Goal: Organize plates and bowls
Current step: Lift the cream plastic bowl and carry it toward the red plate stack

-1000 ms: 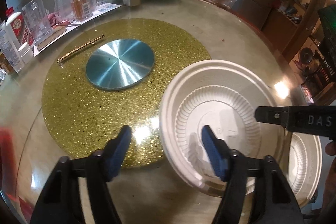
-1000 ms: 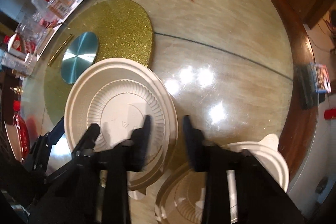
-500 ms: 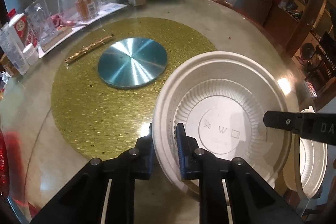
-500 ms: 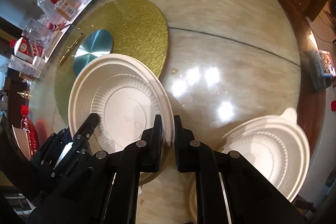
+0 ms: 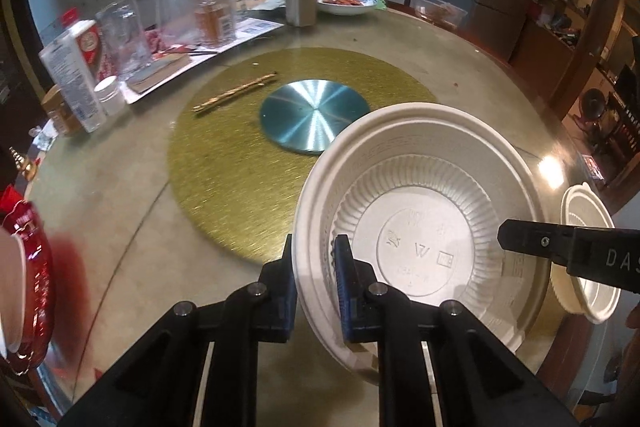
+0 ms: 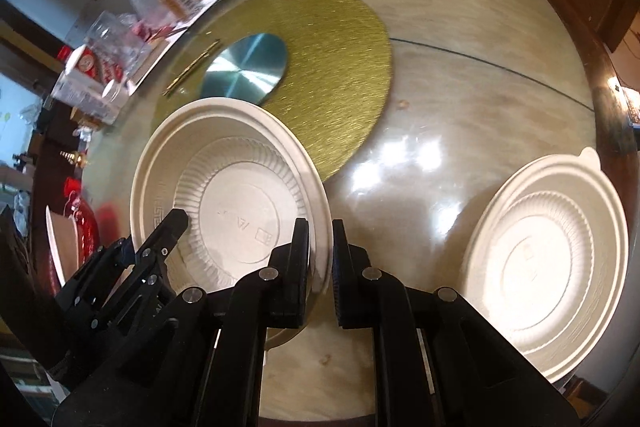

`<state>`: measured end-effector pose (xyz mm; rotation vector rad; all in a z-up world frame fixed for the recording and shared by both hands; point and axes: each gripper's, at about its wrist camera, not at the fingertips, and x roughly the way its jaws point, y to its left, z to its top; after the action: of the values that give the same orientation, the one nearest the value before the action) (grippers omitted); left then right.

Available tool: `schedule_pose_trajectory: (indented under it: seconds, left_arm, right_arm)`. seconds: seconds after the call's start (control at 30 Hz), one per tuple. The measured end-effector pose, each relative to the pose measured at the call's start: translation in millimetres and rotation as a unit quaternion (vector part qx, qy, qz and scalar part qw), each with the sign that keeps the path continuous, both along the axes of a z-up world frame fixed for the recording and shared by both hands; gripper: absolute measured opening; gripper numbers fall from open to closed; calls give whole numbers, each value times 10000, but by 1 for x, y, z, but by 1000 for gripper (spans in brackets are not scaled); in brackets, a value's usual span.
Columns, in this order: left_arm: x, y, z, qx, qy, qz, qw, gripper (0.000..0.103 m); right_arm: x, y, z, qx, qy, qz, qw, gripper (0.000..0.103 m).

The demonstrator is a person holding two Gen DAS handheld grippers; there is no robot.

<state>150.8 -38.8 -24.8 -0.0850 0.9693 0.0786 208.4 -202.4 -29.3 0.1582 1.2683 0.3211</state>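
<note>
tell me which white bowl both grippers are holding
The bowl overlapping the gold mat: the left gripper and right gripper clamp opposite rims. The other bowl sits alone, untouched.

R tool (image 6: 321, 259) clamps bowl (image 6: 224, 187) rim; 2nd bowl (image 6: 548, 267) nearby.

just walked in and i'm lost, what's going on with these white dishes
A person is holding tongs in each hand, and both are clamped on one wide white disposable bowl. The left tongs pinch its left rim, the right tongs its opposite rim. A second white ribbed bowl sits apart near the edge of the round glass-topped table.
</note>
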Motion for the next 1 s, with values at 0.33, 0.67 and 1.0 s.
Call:
schedule_pose_trajectory:
  seconds: [0.33, 0.67, 1.0]
  left_arm:
    - [-36, 38, 1, 39, -68, 182, 9998, 16]
    - [-70, 71, 11, -14, -293, 316, 9991, 16]
    - [-91, 95, 19, -51, -429, 427, 9982, 16]
  right_arm:
    - [-35, 43, 4, -1, -113, 244, 9996, 10]
    - [-61, 78, 19, -32, -322, 458, 9984, 10]
    - [-79, 106, 33, -30, -478, 666, 9966, 10]
